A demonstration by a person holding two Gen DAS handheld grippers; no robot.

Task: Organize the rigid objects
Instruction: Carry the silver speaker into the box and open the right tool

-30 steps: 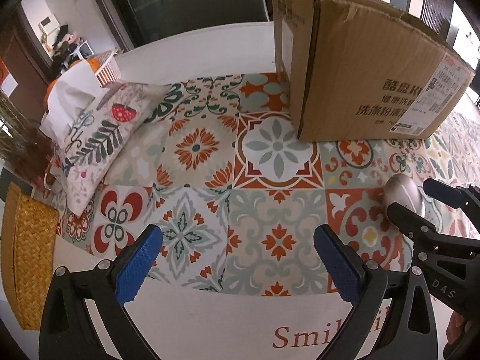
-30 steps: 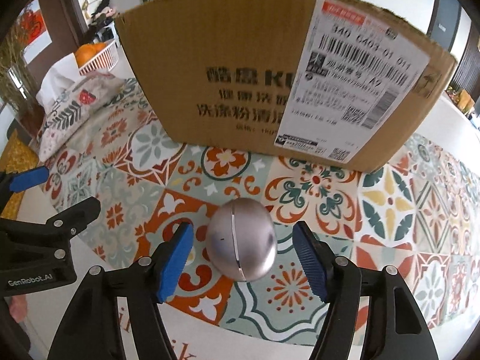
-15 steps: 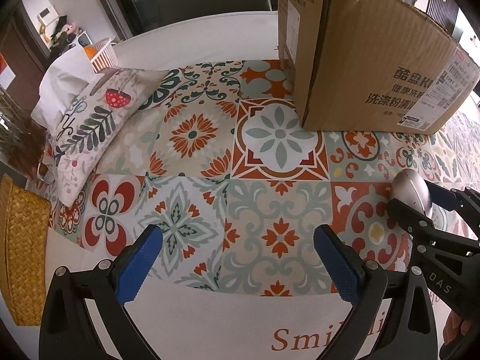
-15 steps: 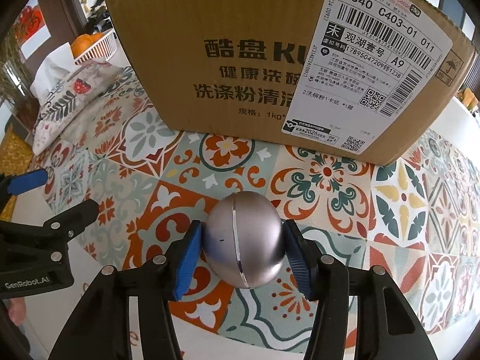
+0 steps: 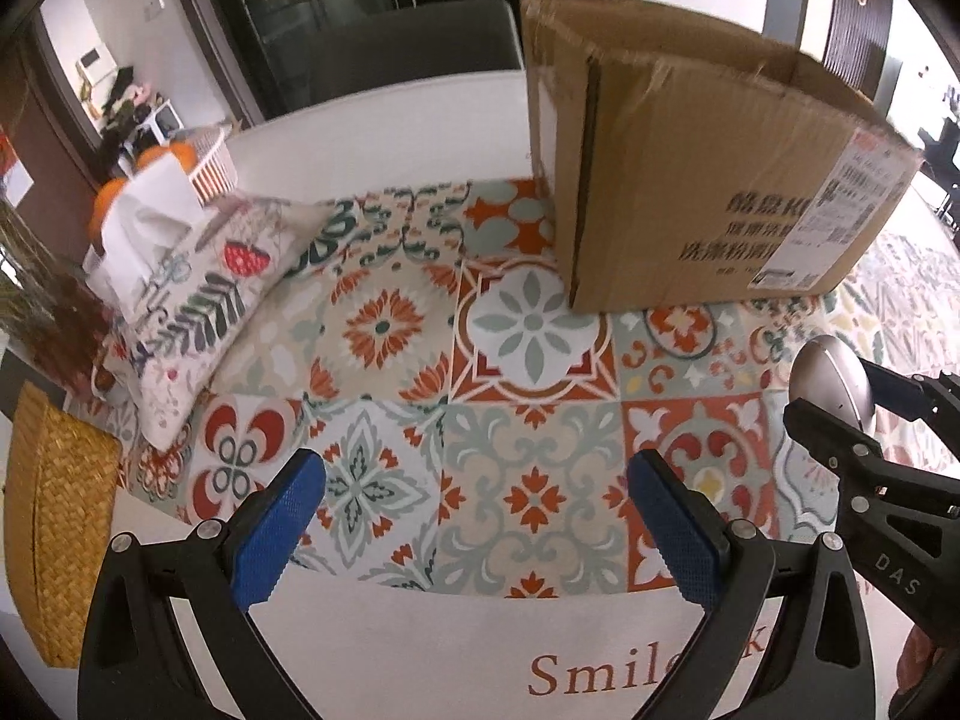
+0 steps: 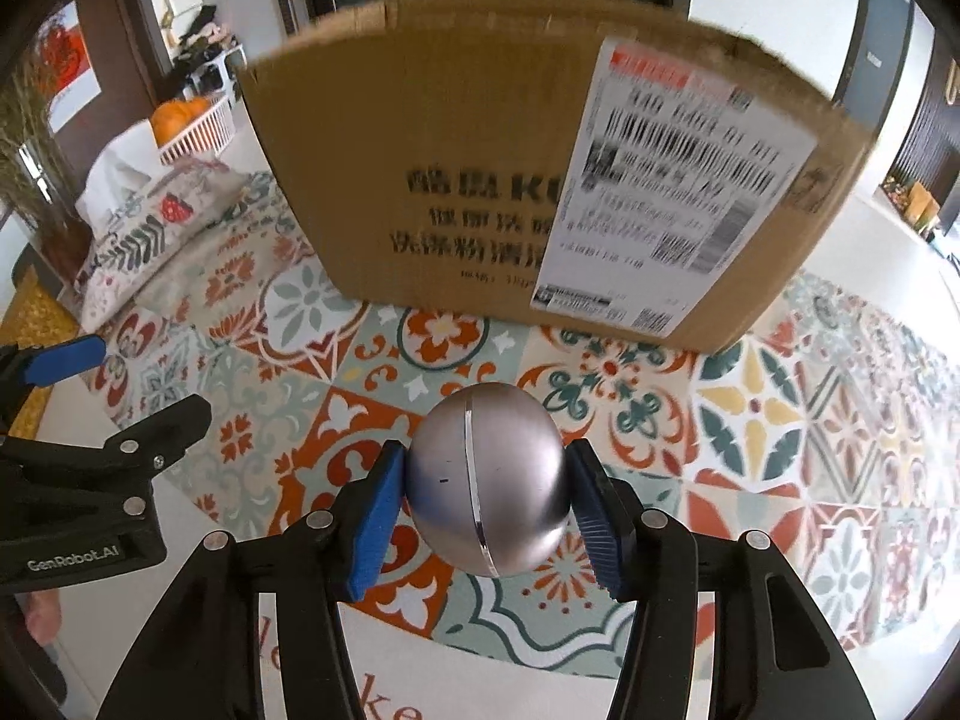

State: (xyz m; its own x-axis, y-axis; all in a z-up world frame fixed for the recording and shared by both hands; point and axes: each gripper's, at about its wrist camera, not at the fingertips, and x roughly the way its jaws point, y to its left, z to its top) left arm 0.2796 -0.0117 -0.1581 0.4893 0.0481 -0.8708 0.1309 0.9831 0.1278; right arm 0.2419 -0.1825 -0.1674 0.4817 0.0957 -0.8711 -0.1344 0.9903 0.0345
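Right gripper (image 6: 486, 510) has closed on the silver ball (image 6: 487, 486), lifting it off the table (image 5: 390, 114).
Left gripper (image 5: 474, 516) gapes empty; boxing the ball in the carton (image 6: 480, 180) seems left.

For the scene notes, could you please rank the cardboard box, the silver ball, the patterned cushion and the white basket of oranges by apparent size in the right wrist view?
1. cardboard box
2. silver ball, enlarged by nearness to the camera
3. patterned cushion
4. white basket
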